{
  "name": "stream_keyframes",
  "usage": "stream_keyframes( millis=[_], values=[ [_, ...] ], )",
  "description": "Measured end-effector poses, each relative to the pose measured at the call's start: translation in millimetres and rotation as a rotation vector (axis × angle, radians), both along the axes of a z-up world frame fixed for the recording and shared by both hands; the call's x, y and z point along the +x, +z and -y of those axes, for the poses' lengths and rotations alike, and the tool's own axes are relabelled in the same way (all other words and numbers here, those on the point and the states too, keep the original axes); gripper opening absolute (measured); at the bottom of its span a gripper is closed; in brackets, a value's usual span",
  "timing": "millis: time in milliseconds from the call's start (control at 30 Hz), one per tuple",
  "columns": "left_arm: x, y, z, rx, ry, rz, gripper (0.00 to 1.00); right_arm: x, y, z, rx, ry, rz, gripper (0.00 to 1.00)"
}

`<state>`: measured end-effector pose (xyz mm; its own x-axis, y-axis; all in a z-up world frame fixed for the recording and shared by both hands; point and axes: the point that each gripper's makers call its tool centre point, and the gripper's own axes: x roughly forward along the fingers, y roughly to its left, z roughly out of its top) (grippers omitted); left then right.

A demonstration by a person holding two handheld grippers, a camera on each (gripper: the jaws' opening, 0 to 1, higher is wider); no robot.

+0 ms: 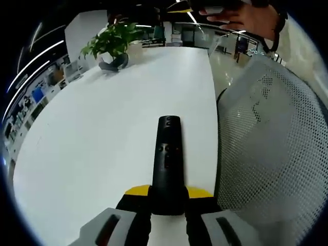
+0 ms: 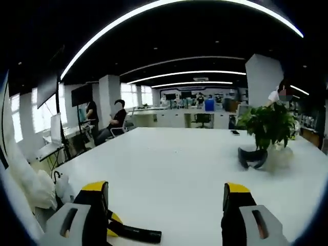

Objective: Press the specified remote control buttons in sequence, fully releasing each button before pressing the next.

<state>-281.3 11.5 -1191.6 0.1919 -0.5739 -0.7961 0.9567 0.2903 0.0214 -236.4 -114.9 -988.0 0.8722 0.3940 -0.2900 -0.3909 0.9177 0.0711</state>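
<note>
- The left gripper (image 1: 166, 218) was clamped on the near end of the remote control (image 1: 168, 161), held over the white table (image 1: 92, 154).
- The right gripper (image 2: 166, 205) stood open, empty, apparently well clear of the buttons.
- Risk: a press could lever the remote loose.

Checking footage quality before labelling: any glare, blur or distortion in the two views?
Left gripper view: remote sharp, white table evenly lit without glare, hand at the top blurred. Right gripper view: ceiling light strips bowed by fisheye, plant reasonably clear, far office soft.
</note>
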Motion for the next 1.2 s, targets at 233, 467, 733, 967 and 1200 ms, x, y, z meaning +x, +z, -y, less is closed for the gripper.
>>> stream_keyframes(
  millis=[233,467,733,967,1200],
  values=[
    [11.3,-1.3,-5.8,0.022,-0.027,-0.016,0.23,1.9,-0.2,7.6,-0.015,-0.028,0.008,0.99],
    [26.2,-1.1,-9.6,0.051,-0.049,-0.015,0.23,2.2,-7.2,9.9,-0.022,-0.022,-0.021,0.99],
    [52.0,-1.0,-13.4,0.078,-0.055,-0.014,0.23,4.0,-11.4,16.6,-0.023,-0.024,-0.046,0.99],
    [83.4,0.3,-16.6,0.101,-0.064,0.001,0.23,7.4,-15.3,21.9,-0.027,-0.033,-0.064,0.99],
    [115.3,0.4,-22.4,0.115,-0.06,0.023,0.23,9.7,-18.9,26.7,-0.039,-0.047,-0.076,0.99]
  ],
)
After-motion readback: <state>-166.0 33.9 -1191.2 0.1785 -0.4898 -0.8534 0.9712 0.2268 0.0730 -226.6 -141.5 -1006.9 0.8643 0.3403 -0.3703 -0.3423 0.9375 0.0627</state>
